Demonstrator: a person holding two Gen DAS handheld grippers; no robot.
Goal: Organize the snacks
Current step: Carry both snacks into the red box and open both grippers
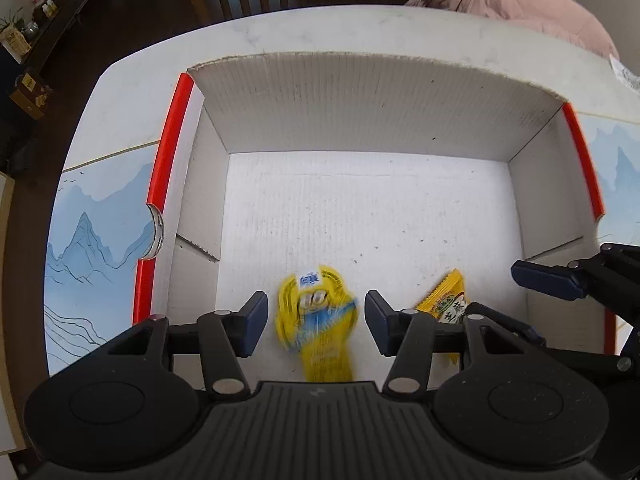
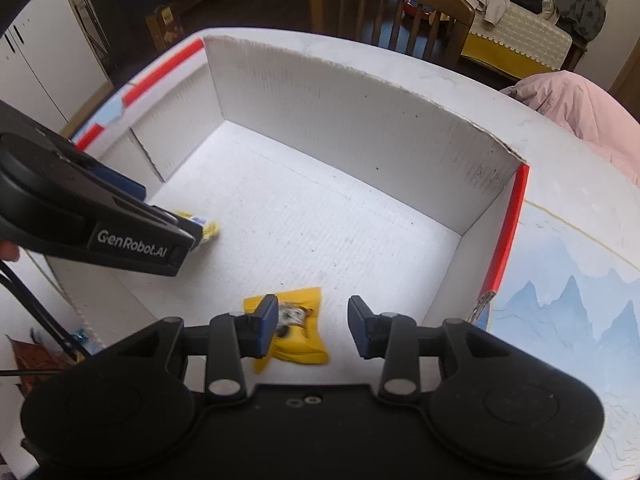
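A white cardboard box (image 1: 360,92) with red side edges lies open on the table. In the left wrist view my left gripper (image 1: 316,310) hangs over the box's near floor, open. A blurred yellow and blue snack packet (image 1: 320,344) sits between its blue pads, with a gap on both sides. Just to the right lies a second yellow packet (image 1: 442,304), and beyond it shows one of my right gripper's blue fingers (image 1: 546,278). In the right wrist view my right gripper (image 2: 313,320) stands open over that packet (image 2: 298,340), which lies flat on the box floor (image 2: 320,220).
The box stands on a white table with a blue mountain-print mat (image 1: 100,232) on both sides (image 2: 560,320). A pink garment (image 1: 520,4) lies at the far right of the table. A wooden chair (image 2: 392,4) stands behind it. Most of the box floor is bare.
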